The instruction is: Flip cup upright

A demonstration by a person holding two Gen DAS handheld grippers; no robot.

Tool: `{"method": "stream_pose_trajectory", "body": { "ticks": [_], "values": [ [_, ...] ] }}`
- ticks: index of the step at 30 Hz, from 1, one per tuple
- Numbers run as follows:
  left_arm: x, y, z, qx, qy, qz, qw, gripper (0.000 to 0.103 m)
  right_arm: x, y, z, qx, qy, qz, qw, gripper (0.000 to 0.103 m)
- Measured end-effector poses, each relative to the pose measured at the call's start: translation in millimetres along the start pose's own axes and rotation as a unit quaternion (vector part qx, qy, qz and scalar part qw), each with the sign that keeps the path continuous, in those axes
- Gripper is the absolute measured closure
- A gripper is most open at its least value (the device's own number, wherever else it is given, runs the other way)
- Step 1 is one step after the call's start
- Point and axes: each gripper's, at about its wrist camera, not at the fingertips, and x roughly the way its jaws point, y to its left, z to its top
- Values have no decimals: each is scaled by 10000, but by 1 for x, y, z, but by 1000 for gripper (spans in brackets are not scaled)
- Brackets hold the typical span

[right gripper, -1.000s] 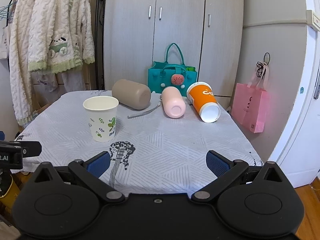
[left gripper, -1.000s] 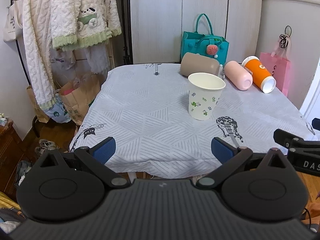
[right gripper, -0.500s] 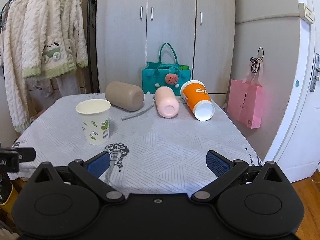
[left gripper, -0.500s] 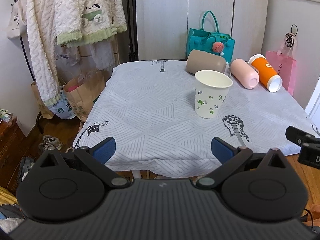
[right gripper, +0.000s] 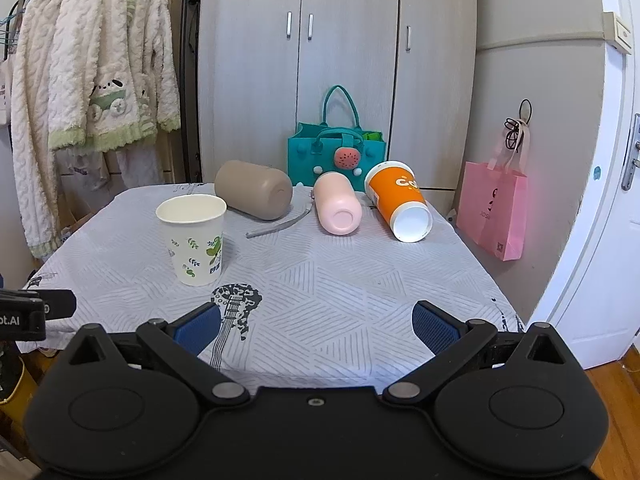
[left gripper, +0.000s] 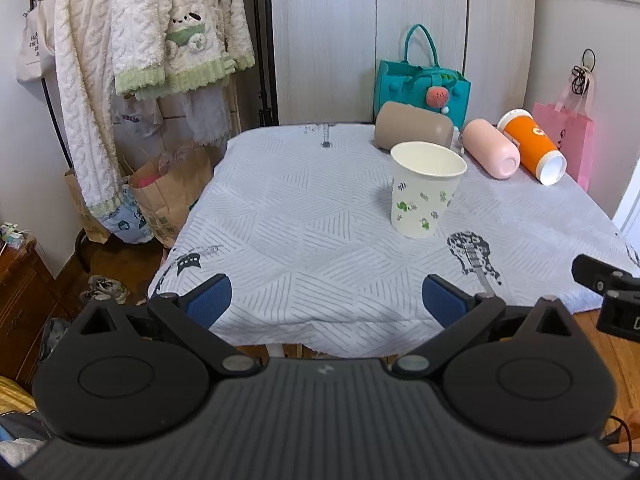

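A white paper cup with green leaf prints (left gripper: 425, 190) (right gripper: 195, 239) stands upright on the cloth-covered table (left gripper: 304, 232) (right gripper: 344, 280). Behind it three cups lie on their sides: a tan one (left gripper: 414, 131) (right gripper: 253, 195), a pink one (left gripper: 491, 153) (right gripper: 337, 209) and an orange one with a white base (left gripper: 534, 151) (right gripper: 398, 200). My left gripper (left gripper: 326, 300) is open and empty, held back over the table's near edge. My right gripper (right gripper: 316, 326) is open and empty, also at the near edge.
A teal handbag (right gripper: 336, 156) stands at the table's far edge before the wardrobe. A grey strap (right gripper: 280, 226) lies by the tan cup. Fleece clothes (left gripper: 132, 40) hang at the left, with paper bags (left gripper: 168, 196) below. A pink bag (right gripper: 494, 210) hangs on the right.
Both grippers have drawn back and up from the table, so the cups look smaller and farther. The paper cup and the lying cups have not moved.
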Motion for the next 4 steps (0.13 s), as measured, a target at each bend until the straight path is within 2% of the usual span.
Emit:
{"method": "stream_pose_trajectory", "body": {
  "ticks": [4],
  "values": [
    [0, 0, 0, 27, -68, 126, 9999, 0, 1, 0, 0, -15, 22, -26, 10000, 0]
  ]
}}
